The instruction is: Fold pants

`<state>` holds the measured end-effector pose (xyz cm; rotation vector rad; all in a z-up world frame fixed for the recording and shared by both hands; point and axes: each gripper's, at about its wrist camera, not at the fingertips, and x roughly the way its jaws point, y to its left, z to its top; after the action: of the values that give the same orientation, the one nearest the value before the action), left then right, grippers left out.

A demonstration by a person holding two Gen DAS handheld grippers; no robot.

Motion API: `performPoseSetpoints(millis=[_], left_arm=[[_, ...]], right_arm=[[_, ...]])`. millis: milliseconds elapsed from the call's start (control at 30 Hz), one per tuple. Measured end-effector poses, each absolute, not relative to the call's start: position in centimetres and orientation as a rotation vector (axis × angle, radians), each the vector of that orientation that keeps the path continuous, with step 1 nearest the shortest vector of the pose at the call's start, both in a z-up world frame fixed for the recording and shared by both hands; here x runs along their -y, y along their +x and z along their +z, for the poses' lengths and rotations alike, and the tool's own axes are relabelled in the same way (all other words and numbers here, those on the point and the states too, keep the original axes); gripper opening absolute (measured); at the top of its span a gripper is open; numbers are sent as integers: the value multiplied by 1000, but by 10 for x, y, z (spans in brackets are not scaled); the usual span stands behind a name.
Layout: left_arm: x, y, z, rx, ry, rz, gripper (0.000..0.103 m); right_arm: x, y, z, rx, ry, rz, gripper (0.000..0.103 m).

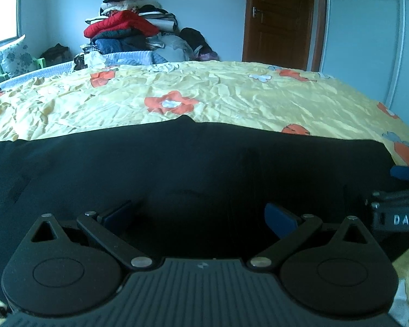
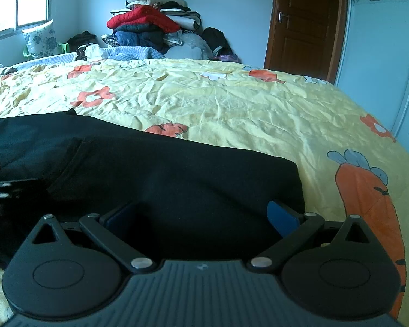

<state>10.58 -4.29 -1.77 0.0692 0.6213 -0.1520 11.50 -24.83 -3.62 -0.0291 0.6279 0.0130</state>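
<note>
Over on the far left, a window (image 1: pixel 2 11) lets in pale light, with a flowered pillow (image 1: pixel 15 55) propped on a green chair (image 1: pixel 39 62) beneath it. Moving right along the back wall — a tall heap of clothes (image 1: pixel 131 24), a red jacket (image 1: pixel 120 26) lying across its middle. Further right stands a brown wooden door (image 1: pixel 280 19), shut, and beside it a white wardrobe (image 1: pixel 368 41) with flower stickers near the top.

Down on the bed, the yellow sheet (image 1: pixel 231 92) with orange flowers is wrinkled all over, and the black pants (image 1: pixel 177 163) lie flat across its near edge, spread from left to right.

The left tongs (image 1: pixel 199 215) hang low over the pants with both blue pads wide apart and nothing between them. Dark cloth fills the gap below; whether the tips touch the fabric is hard to judge against all that black. At the right edge of this view the other tool pokes in, a blue tip and lettering showing.

From the right wrist, the right tongs (image 2: pixel 201 215) are spread wide too, empty, sitting over the right end of the pants (image 2: pixel 163 179) — the cloth's edge falls just beside the right pad. Past it, a big orange carrot print (image 2: pixel 368 212) on the sheet (image 2: pixel 245 103).
</note>
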Motion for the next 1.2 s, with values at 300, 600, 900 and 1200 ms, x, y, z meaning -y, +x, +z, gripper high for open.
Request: performPoseSetpoints(millis=[300,600,900,1200], left_arm=[[38,89,-20,-609,83,-136,103],[34,90,-22,-621,61,-142,103],[35,91,-22,-622,68,-137,103],[35,90,-22,-621,71,-135,103]], right_arm=[[241,104,-36,-623,-46,-21,103],[242,103,-36,-619,-38,-20,103],[242,103,-36,-619,-40,-23,103],[243,103,-36,-619,-41,-23,103]])
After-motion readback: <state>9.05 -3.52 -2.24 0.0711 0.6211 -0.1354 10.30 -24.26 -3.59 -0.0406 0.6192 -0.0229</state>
